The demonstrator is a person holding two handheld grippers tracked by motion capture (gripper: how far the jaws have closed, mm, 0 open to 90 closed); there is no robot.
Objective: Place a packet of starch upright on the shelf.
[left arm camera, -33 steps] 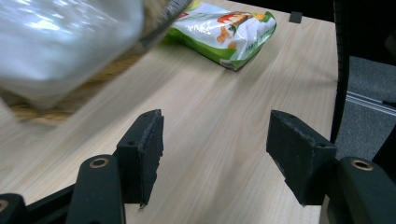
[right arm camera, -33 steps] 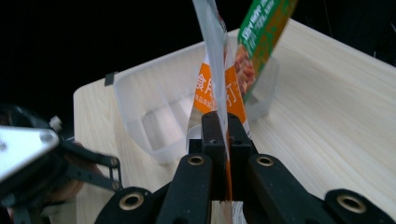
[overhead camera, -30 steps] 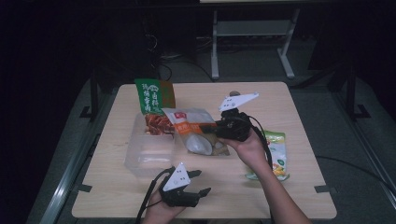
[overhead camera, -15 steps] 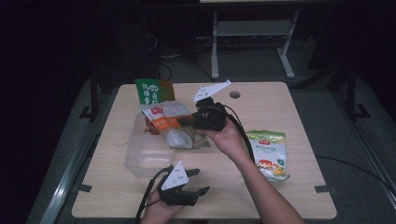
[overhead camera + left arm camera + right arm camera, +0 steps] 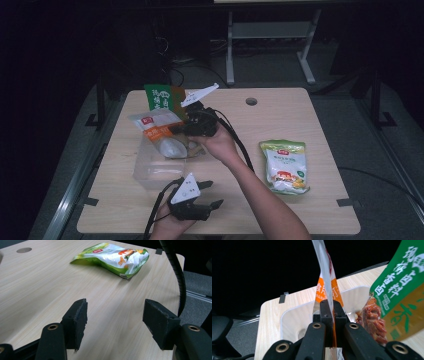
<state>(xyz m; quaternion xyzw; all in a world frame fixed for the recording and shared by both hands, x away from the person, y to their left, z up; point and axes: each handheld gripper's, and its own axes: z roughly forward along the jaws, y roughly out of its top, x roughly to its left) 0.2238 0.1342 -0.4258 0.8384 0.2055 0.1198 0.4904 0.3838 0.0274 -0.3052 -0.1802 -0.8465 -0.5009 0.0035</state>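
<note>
My right gripper [image 5: 179,129] is shut on the edge of an orange-and-white packet [image 5: 159,135], which hangs over a clear plastic container [image 5: 150,172] left of centre. In the right gripper view the closed jaws of that gripper [image 5: 329,307] pinch the packet [image 5: 327,285] edge-on above the container [image 5: 294,322]. Near the table's front edge, my left gripper [image 5: 214,194] rests open with nothing between its pads. In its own view the left gripper [image 5: 115,315] faces bare wood.
A green packet [image 5: 164,97] stands behind the container, and in the right gripper view that green packet [image 5: 399,287] has red snacks [image 5: 374,320] beside it. A green-and-yellow snack bag [image 5: 285,165] lies at the right, the same bag [image 5: 112,256] beyond the left jaws. A cable hole [image 5: 251,101] is near the back.
My right gripper has carried the orange-and-white packet leftward from the table's middle to above the clear container. The left gripper has stayed where it was.
</note>
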